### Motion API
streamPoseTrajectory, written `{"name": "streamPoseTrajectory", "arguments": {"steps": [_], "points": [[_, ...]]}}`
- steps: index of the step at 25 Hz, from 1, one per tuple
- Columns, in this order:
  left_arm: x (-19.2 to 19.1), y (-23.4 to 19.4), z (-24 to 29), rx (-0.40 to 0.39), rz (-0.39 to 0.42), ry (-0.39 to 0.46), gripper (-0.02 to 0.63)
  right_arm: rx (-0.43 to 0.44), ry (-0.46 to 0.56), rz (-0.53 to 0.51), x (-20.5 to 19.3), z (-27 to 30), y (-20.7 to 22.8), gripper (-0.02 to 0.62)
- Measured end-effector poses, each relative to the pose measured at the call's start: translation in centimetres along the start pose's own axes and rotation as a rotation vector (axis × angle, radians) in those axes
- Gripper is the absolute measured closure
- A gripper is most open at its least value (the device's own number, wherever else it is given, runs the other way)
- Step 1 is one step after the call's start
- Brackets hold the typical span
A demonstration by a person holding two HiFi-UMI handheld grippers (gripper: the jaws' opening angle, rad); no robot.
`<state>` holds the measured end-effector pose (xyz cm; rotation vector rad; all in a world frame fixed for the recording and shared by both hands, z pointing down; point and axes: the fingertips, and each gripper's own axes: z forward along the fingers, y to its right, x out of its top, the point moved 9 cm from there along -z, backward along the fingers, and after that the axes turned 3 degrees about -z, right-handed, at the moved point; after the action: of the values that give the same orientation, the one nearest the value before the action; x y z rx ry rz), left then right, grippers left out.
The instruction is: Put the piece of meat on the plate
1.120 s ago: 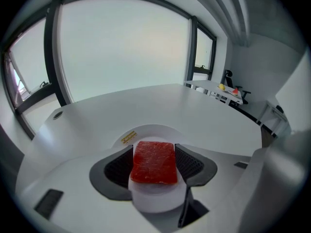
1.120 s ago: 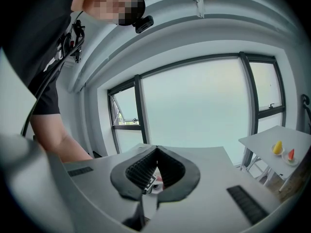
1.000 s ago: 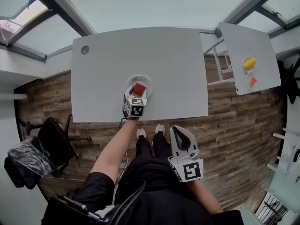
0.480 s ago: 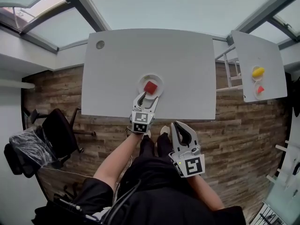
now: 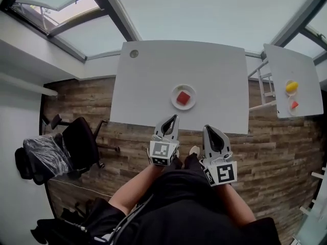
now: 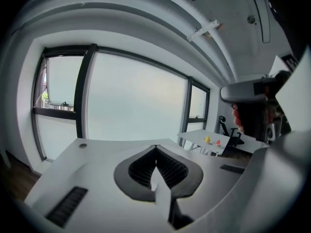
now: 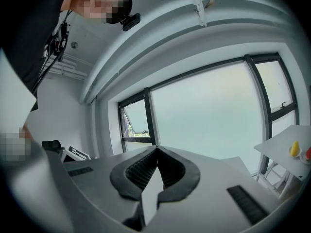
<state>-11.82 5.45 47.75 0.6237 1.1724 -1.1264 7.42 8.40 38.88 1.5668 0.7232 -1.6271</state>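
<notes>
The left gripper (image 5: 174,118), jaws just closed on nothing, and the right gripper (image 5: 208,129), pressed together empty, hung short of the counter (image 5: 148,80), where the red piece of meat (image 5: 183,98) lay on the plate (image 5: 175,92), probably light, firm, best pinched across 2 flat sides

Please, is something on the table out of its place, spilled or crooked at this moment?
Nothing stands out. The red piece of meat lies inside the white plate, not over its rim, and the plate sits flat and fully on the table. No spill or damage shows from the head view.
</notes>
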Motion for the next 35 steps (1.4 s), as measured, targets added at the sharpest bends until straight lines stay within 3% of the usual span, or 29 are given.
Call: {"name": "streamPoseTrajectory", "arguments": {"steps": [7,14,20,35], "points": [[3.0,1.2,-5.4,-0.009,-0.050,0.115,0.601,0.049,-0.001,-0.025,0.6,-0.6,-2.0,0.592],[3.7,1.7,-9.2,0.046,-0.053,0.236,0.601,0.045,0.028,-0.033,1.3,-1.2,-3.5,0.594],[4.8,2.5,-9.2,0.007,-0.059,0.264,0.601,0.049,0.032,-0.110,1.8,-1.3,-4.3,0.592],[4.4,2.3,-9.6,0.008,-0.067,0.268,0.601,0.040,0.034,-0.119,2.1,-1.4,-5.7,0.592]]}}
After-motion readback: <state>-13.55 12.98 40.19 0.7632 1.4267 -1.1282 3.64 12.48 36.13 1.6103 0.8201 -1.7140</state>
